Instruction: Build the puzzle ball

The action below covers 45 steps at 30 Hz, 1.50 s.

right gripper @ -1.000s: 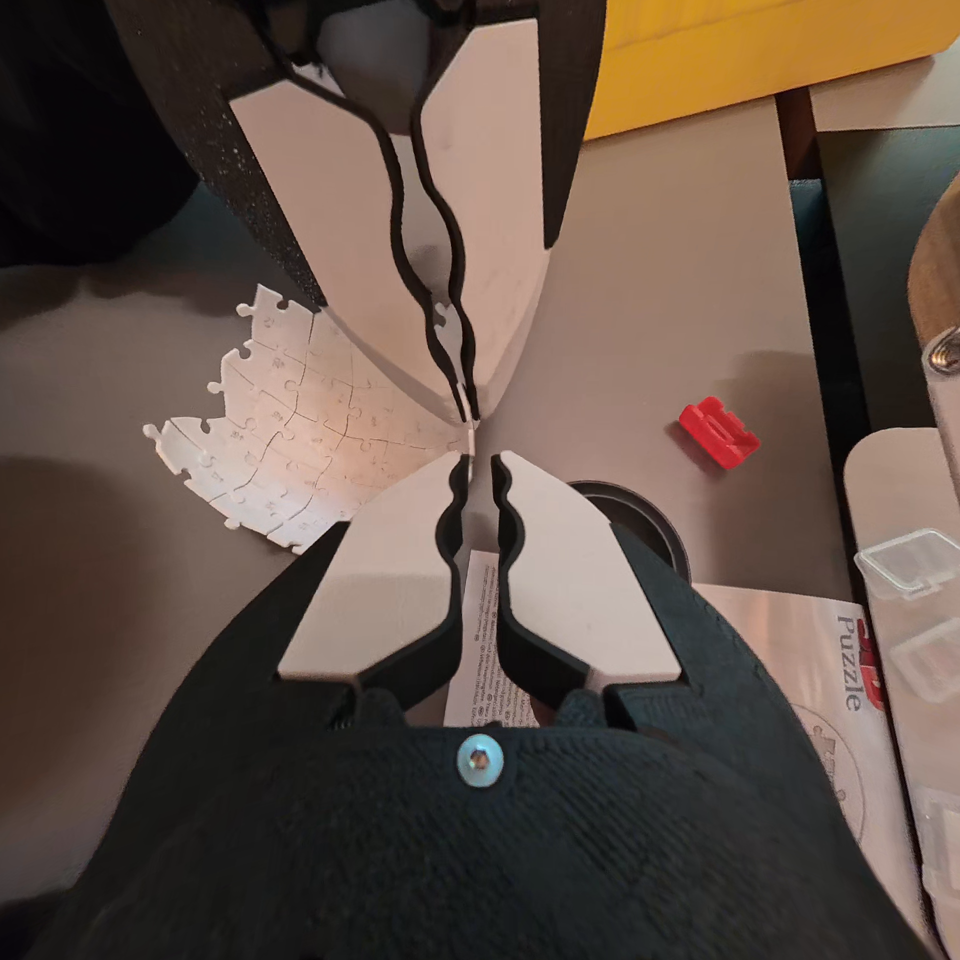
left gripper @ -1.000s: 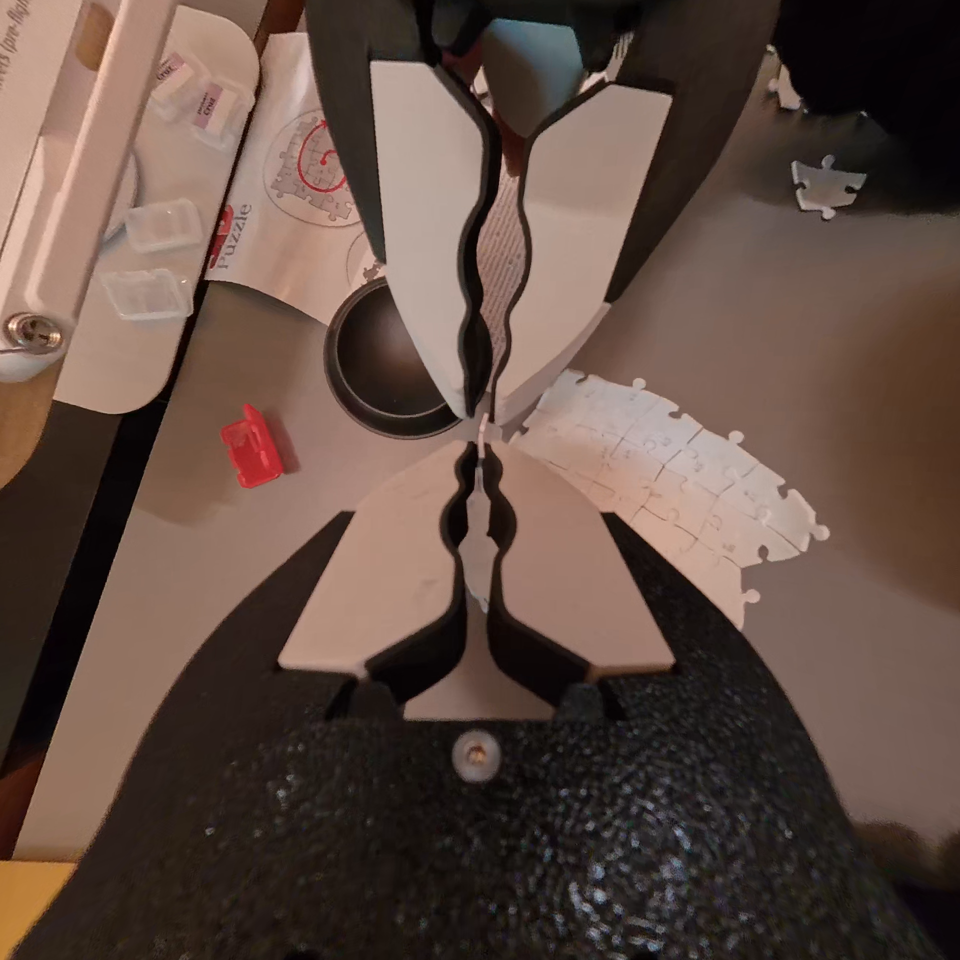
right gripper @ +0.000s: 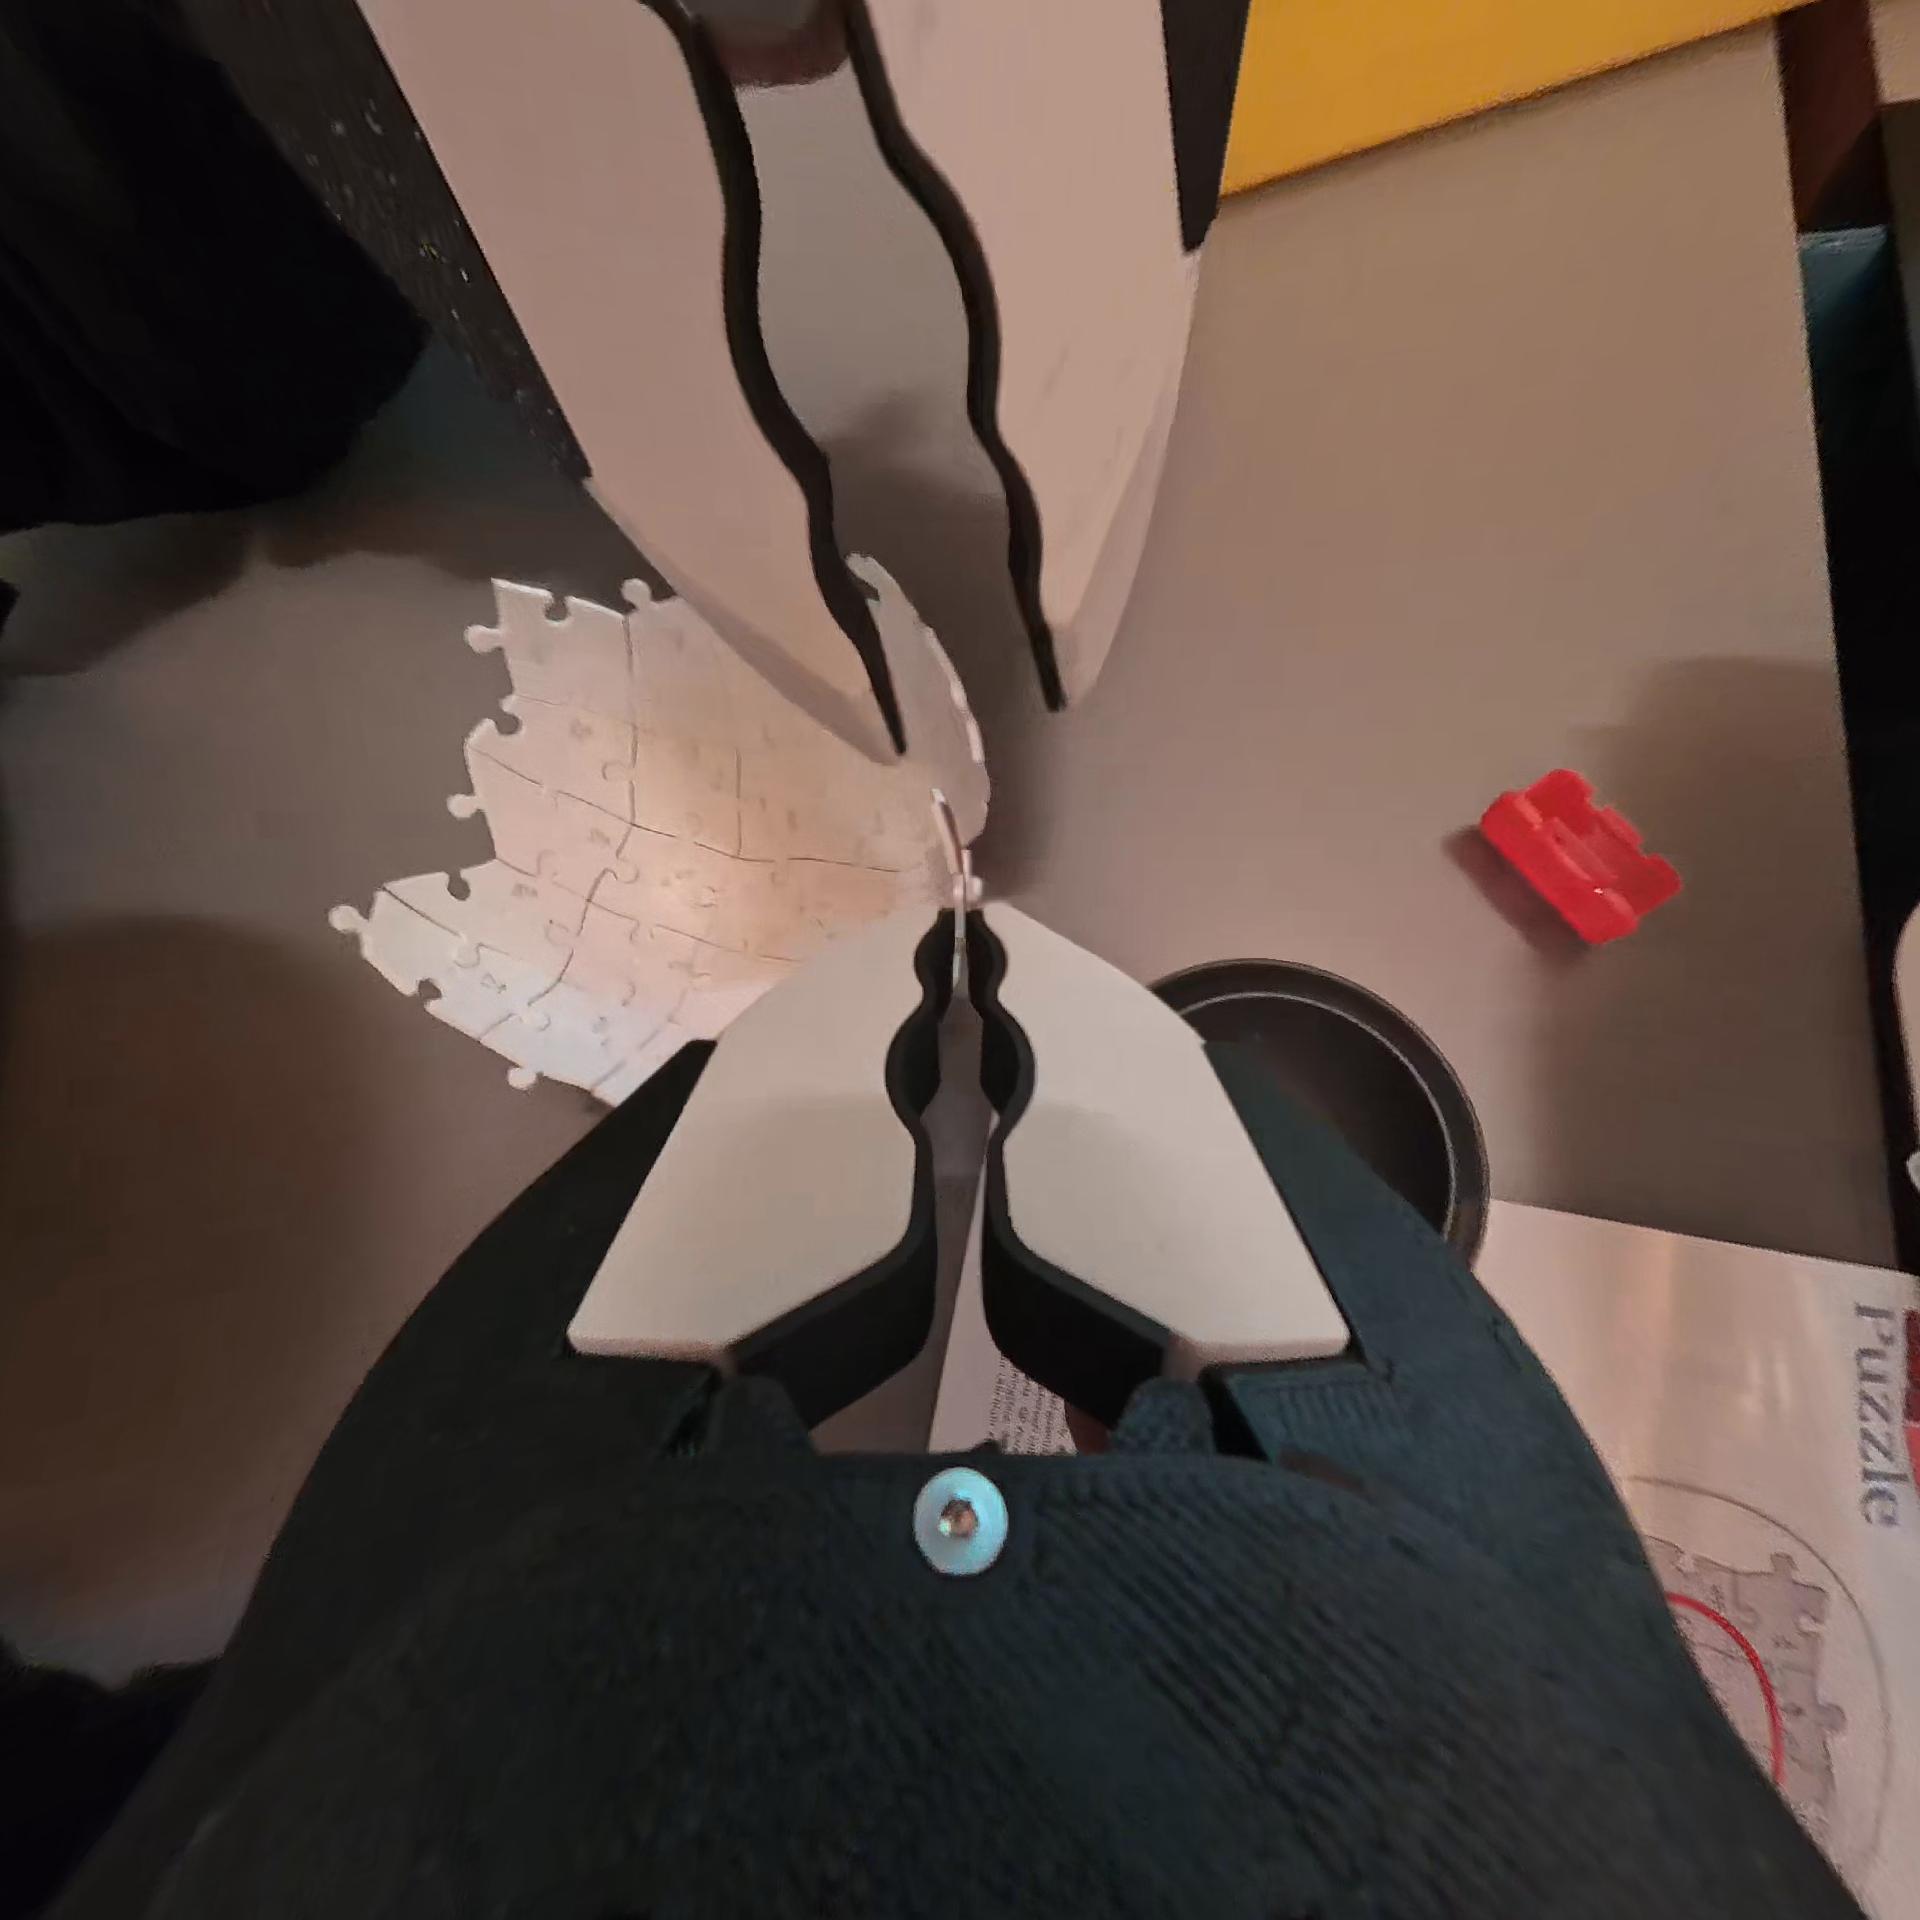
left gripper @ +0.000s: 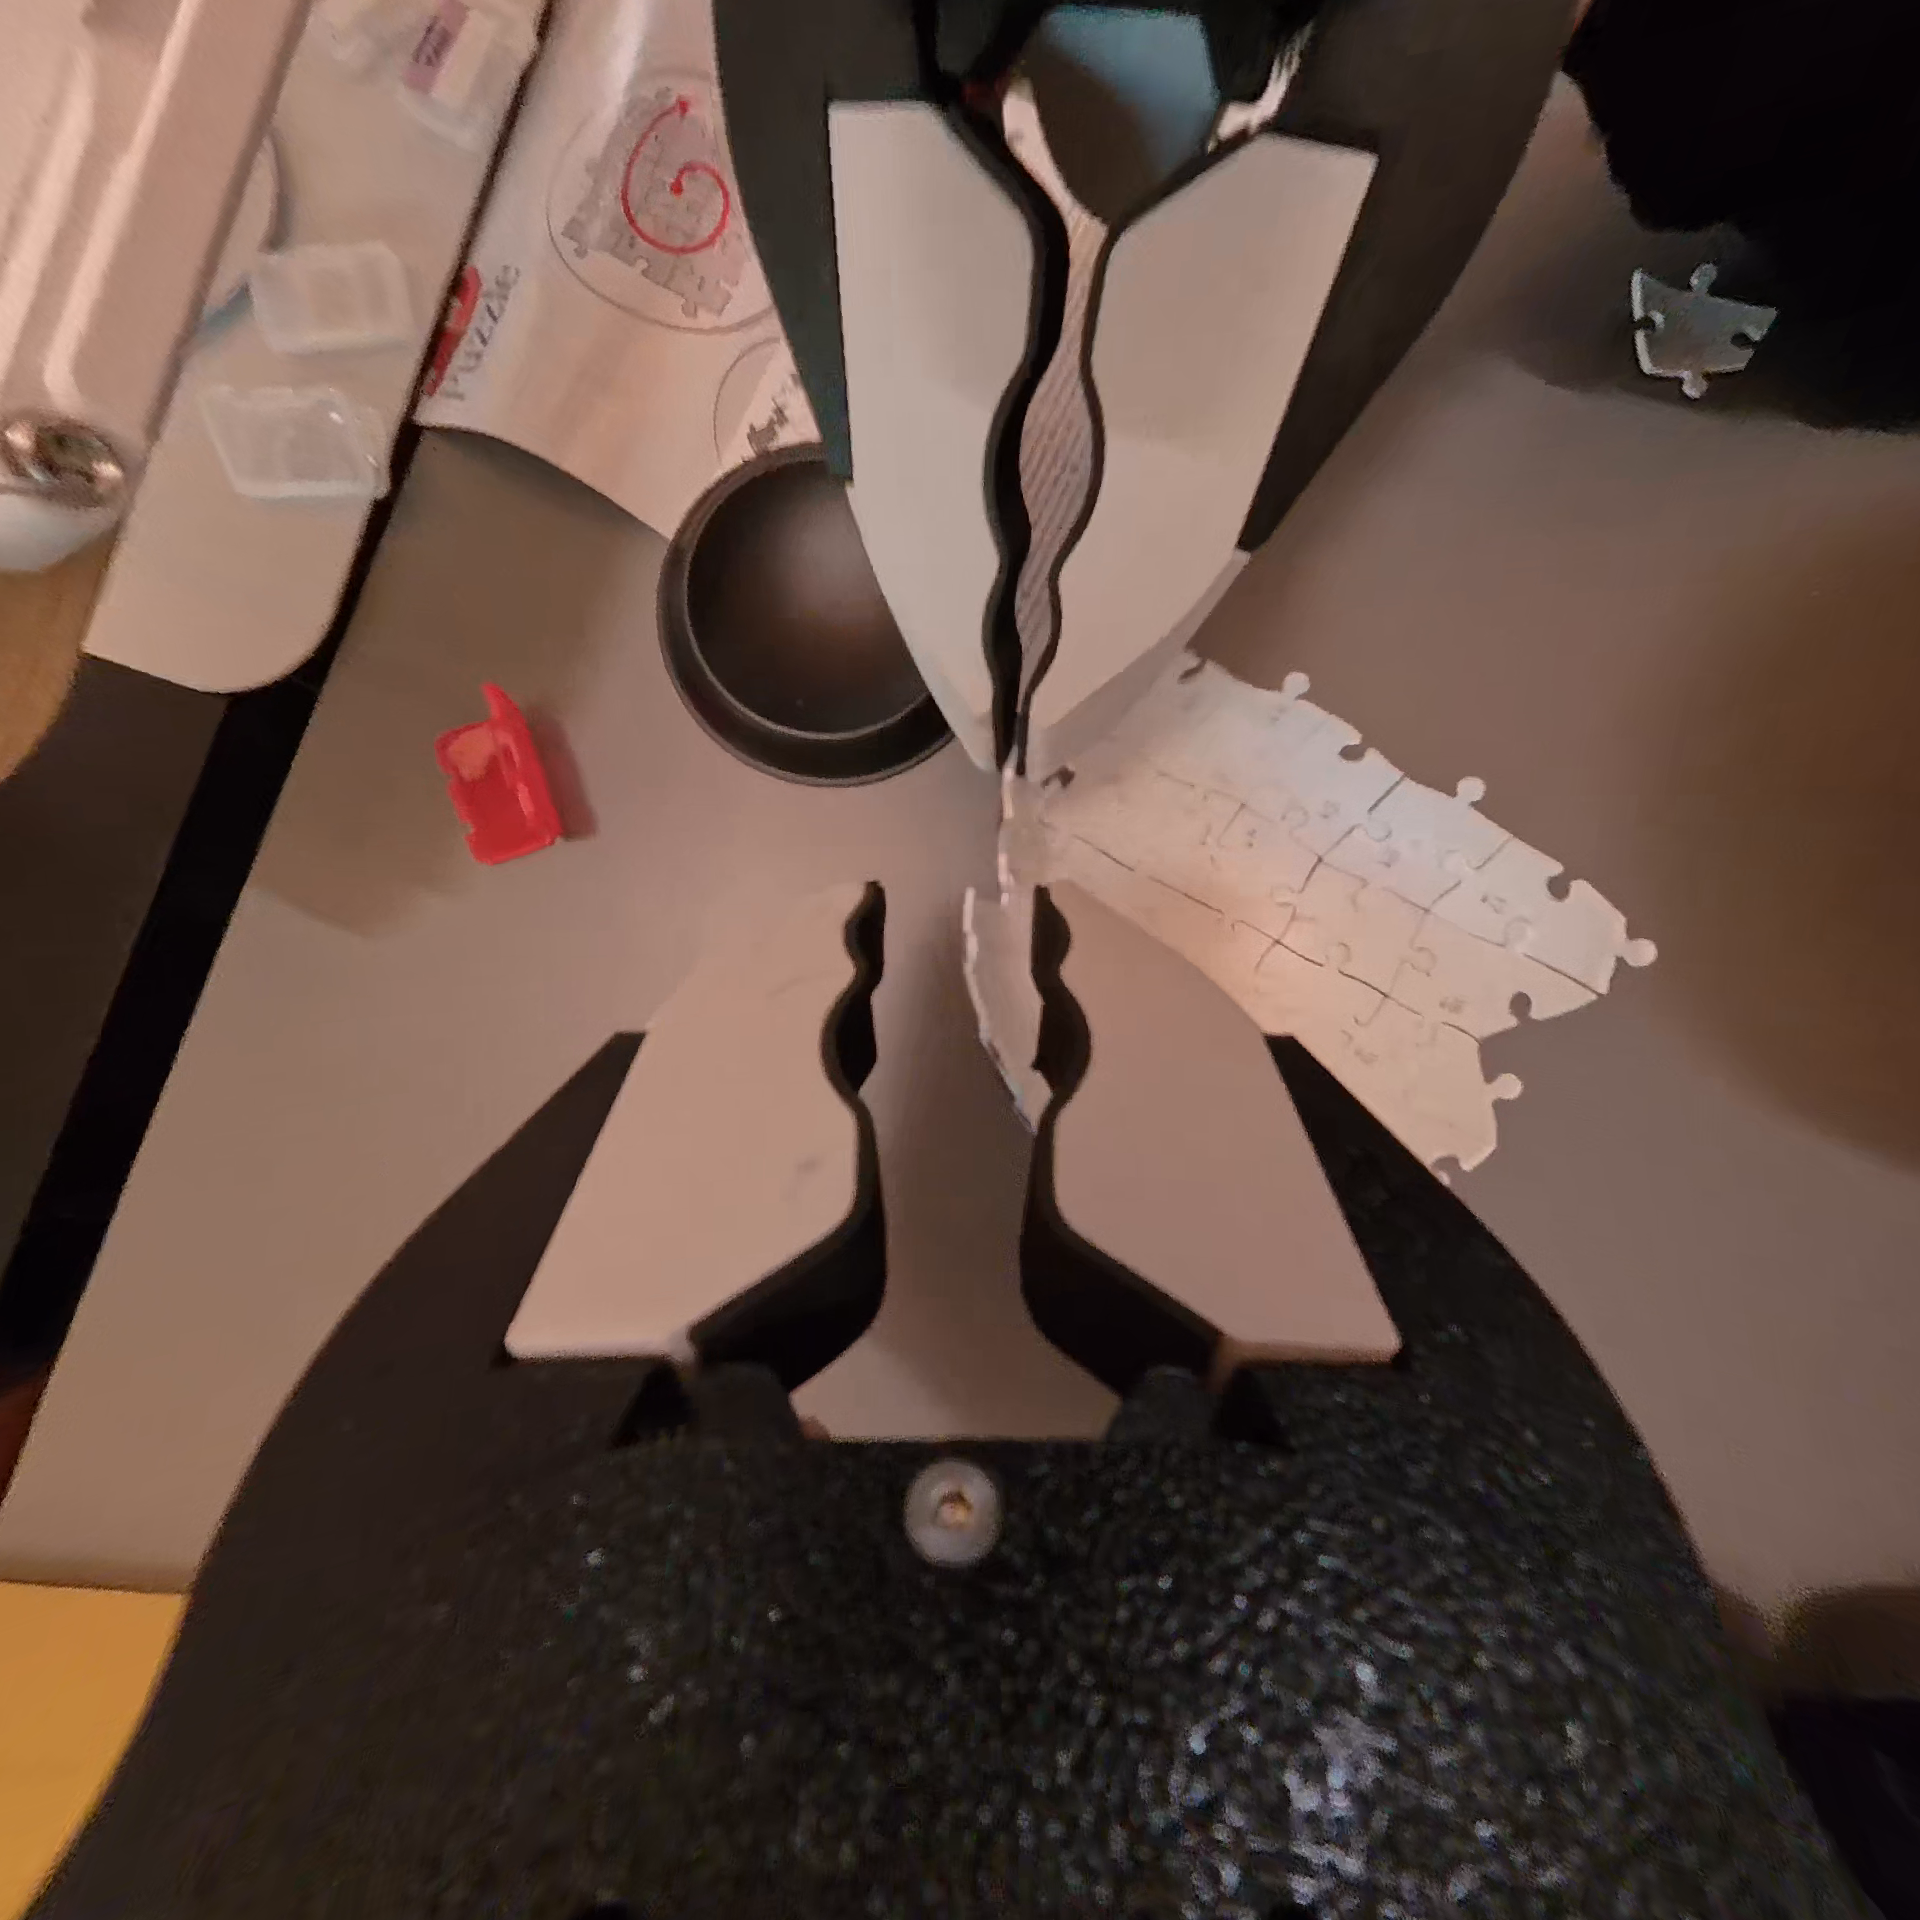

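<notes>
Grey tabletop (left gripper: 1558, 520) lies under us, and since a second ago our left gripper (left gripper: 954, 904) has spread its jaws off the curved puzzle shell (left gripper: 1330, 914), now only brushing its edge. Our right gripper (right gripper: 961, 925), straight ahead and tip to tip, pinches that edge alone, so we judge a regrip is underway.

a grey tabletop (left gripper: 1558, 644) fills most of both views, lit warm from above with soft shadows pooling at its edges. a dark strip (left gripper: 94, 935) borders it on one side, with a brown wooden surface (left gripper: 42, 665) beyond. a yellow surface (right gripper: 1455, 94) sits at the table's far edge in the right wrist view. the surroundings past the table are dim and mostly black.
</notes>
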Motion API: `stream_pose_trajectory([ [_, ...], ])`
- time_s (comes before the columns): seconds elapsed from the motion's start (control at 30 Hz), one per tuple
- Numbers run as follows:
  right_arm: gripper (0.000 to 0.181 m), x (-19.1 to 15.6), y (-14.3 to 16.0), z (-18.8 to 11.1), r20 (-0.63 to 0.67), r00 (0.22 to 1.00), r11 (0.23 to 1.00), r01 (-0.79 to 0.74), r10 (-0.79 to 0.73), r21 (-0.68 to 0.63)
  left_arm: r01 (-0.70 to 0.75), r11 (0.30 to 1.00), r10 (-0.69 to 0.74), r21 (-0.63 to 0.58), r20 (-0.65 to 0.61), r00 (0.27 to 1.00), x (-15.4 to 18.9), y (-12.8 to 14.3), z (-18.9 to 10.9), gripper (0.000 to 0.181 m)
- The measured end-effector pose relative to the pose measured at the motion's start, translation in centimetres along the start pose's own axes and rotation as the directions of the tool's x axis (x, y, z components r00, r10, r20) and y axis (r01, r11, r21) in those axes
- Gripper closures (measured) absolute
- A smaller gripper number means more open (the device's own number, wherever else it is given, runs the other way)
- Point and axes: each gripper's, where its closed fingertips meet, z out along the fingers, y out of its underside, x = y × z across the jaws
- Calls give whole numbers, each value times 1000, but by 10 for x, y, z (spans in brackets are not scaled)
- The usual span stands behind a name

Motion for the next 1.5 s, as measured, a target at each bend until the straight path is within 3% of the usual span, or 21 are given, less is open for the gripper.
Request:
stream_pose_trajectory([
  [0.23,179,3,-2,3,-19,999,1000,27,-27,-5,-33,998,29,-55,-65,997,1,10,11,155],
  [0.4,179,2,-1,6,-22,999,999,34,-35,-31,5,999,-13,-36,-233,972,16,6,8,148],
  [0.63,179,5,2,9,-30,999,998,26,-28,-53,22,995,-49,-97,-280,959,5,16,12,151],
  [0.83,179,6,2,10,-27,1000,999,9,-11,-53,-38,987,-10,-155,-296,955,6,23,19,154],
  [1.5,178,11,2,12,-52,998,998,-33,30,-59,-88,985,40,-151,-293,955,7,21,24,163],
])
